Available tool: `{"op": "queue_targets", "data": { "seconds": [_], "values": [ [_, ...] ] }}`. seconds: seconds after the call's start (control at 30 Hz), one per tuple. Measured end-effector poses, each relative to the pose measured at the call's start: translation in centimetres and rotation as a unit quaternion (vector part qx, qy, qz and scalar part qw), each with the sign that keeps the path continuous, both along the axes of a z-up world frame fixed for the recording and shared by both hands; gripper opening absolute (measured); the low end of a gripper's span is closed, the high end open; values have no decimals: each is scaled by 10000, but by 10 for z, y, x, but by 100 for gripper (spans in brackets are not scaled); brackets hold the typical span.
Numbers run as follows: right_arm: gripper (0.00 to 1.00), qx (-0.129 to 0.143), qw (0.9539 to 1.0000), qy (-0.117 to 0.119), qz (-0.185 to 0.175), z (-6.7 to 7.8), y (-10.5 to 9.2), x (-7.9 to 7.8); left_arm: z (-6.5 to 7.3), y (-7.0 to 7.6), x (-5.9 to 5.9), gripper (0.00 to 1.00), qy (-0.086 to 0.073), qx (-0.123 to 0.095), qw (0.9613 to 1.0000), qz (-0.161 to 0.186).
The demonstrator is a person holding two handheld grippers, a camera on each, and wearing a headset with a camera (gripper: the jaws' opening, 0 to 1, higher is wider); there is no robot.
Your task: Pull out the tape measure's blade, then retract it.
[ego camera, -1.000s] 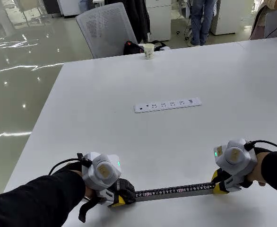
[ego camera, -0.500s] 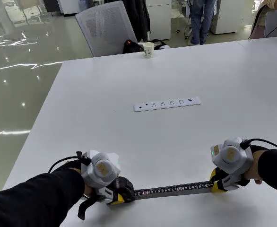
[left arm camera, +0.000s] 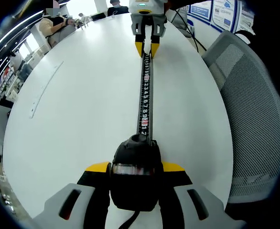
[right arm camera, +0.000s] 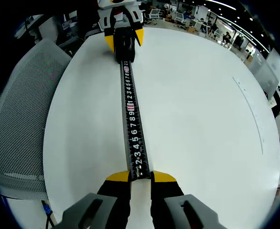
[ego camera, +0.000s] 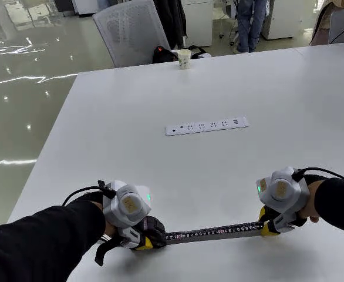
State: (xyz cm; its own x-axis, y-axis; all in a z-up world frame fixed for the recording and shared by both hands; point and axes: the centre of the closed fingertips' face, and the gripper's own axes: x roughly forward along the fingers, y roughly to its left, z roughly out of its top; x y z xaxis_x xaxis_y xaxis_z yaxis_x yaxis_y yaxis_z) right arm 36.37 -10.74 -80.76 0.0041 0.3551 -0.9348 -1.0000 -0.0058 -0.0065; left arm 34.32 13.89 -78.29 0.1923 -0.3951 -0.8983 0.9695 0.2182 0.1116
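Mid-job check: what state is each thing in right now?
Black tape measure case: gripped by its sides.
Dark numbered blade: pulled out, lying flat.
Left gripper: shut on the case.
Right gripper: shut on the blade's tip.
White power strip: lying flat, no plugs in.
Paper cup: upright.

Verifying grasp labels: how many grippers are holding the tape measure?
2: the left gripper clamps the case; the right gripper pinches the end of the blade.

Black sleeves [ego camera: 37, 247] are worn. Left gripper [ego camera: 144, 241] and right gripper [ego camera: 269, 229] are built alike: grey-white shells [ego camera: 128, 204], yellow-tipped jaws, black cables [ego camera: 83, 190], green lights [ego camera: 148, 196].
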Motion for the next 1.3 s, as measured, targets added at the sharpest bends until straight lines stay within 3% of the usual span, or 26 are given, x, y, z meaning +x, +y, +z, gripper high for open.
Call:
{"op": "queue_targets", "data": {
  "seconds": [0.2,0.37,0.53,0.87,1.1,1.3],
  "values": [
    [13,-3,10000,-15,21,0,0,-1,0,0,1,34,-28,15,10000,-9],
    [13,-140,9981,-292,531,1,3,-2,2,0,-1,34,-68,58,9999,-65],
    [13,-248,9972,-296,635,1,2,-1,4,3,0,34,-76,53,10000,-2],
    [17,-245,9974,-286,613,1,-4,-3,8,5,-1,42,-78,3,9999,99],
    [21,-187,9979,-279,555,5,-6,-4,4,11,-10,57,78,101,9998,150],
    [26,-166,9989,-155,403,8,-4,-8,6,10,-13,59,171,-7,9996,237]
  ]
}}
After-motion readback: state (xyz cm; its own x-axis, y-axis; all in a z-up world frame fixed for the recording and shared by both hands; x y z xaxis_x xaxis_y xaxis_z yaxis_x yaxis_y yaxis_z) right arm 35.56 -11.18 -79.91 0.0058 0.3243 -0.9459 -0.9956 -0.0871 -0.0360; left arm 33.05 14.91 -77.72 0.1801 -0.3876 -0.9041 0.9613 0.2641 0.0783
